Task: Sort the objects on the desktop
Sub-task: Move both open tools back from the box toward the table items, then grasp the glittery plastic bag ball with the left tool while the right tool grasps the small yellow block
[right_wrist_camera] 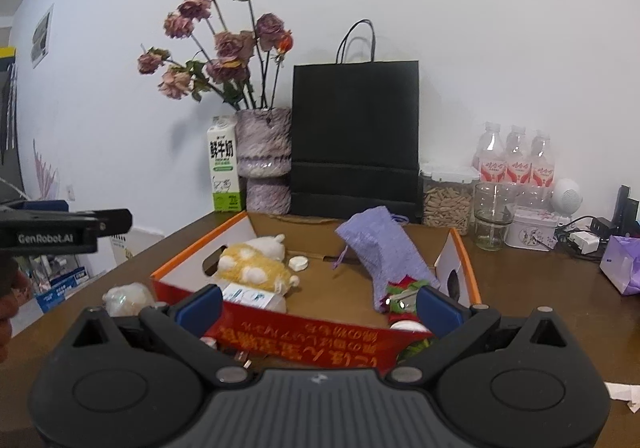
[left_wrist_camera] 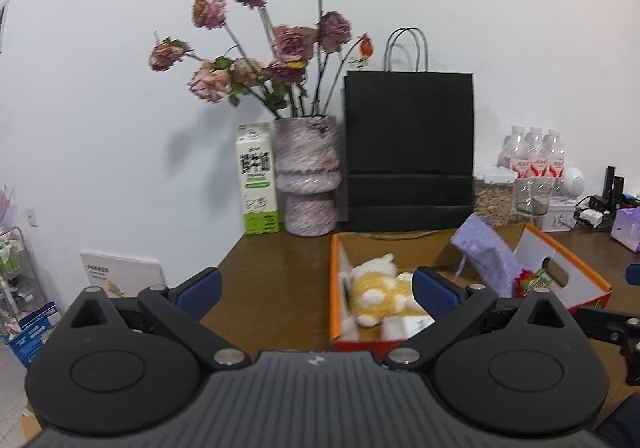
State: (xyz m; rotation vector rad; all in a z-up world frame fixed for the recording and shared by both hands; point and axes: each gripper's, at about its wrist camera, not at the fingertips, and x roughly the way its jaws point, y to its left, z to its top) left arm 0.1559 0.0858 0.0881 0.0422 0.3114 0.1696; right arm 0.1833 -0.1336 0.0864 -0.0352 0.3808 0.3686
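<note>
An orange-rimmed cardboard box (right_wrist_camera: pixel 466 260) with a red front sits on the brown desk (right_wrist_camera: pixel 540 288). Inside lie a yellow-and-white plush toy (right_wrist_camera: pixel 256 266), a lilac knitted pouch (right_wrist_camera: pixel 384 248), a white round cap (right_wrist_camera: pixel 299 263), a small white carton (right_wrist_camera: pixel 250 296) and a red-green trinket (right_wrist_camera: pixel 402 298). My right gripper (right_wrist_camera: pixel 320 308) hovers open over the box's front wall, holding nothing. My left gripper (left_wrist_camera: pixel 318 292) is open and empty too, left of the box (left_wrist_camera: pixel 340 248) and near the plush toy (left_wrist_camera: pixel 380 294). A white fluffy ball (right_wrist_camera: pixel 128 298) rests on the desk outside the box.
Against the wall stand a milk carton (right_wrist_camera: pixel 224 168), a vase of dried roses (right_wrist_camera: pixel 264 160), a black paper bag (right_wrist_camera: pixel 356 144), a jar of pellets (right_wrist_camera: pixel 446 196), a glass (right_wrist_camera: pixel 492 220), bottles (right_wrist_camera: pixel 516 160), a tin (right_wrist_camera: pixel 534 232) and chargers (right_wrist_camera: pixel 584 240). The desk's left edge drops off.
</note>
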